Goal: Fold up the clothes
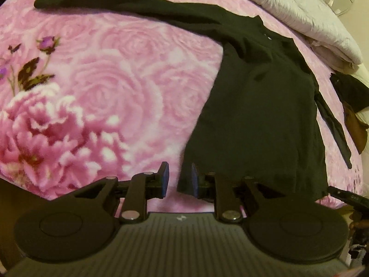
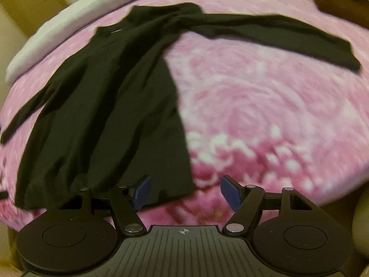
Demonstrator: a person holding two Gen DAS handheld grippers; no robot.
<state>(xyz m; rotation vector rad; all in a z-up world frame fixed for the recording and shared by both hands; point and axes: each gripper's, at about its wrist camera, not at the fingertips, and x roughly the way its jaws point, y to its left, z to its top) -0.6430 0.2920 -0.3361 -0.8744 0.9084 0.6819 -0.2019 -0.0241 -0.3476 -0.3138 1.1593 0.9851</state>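
The black shirt [image 1: 253, 106] lies flat on the bed [image 1: 115, 69], its length running away from me. My left fingers [image 1: 180, 180], slightly apart and empty, straddle its near hem corner; my right fingers [image 2: 184, 192] gape wide and empty at the other hem corner.

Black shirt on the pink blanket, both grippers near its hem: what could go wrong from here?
1. The left gripper stands only narrowly open at the hem corner of the black shirt; it may catch one layer or miss.
2. The right gripper hangs half over the pink blanket; closing there could pinch blanket pile too.
3. One sleeve lies stretched far sideways; lifting the hem could drag it crooked.
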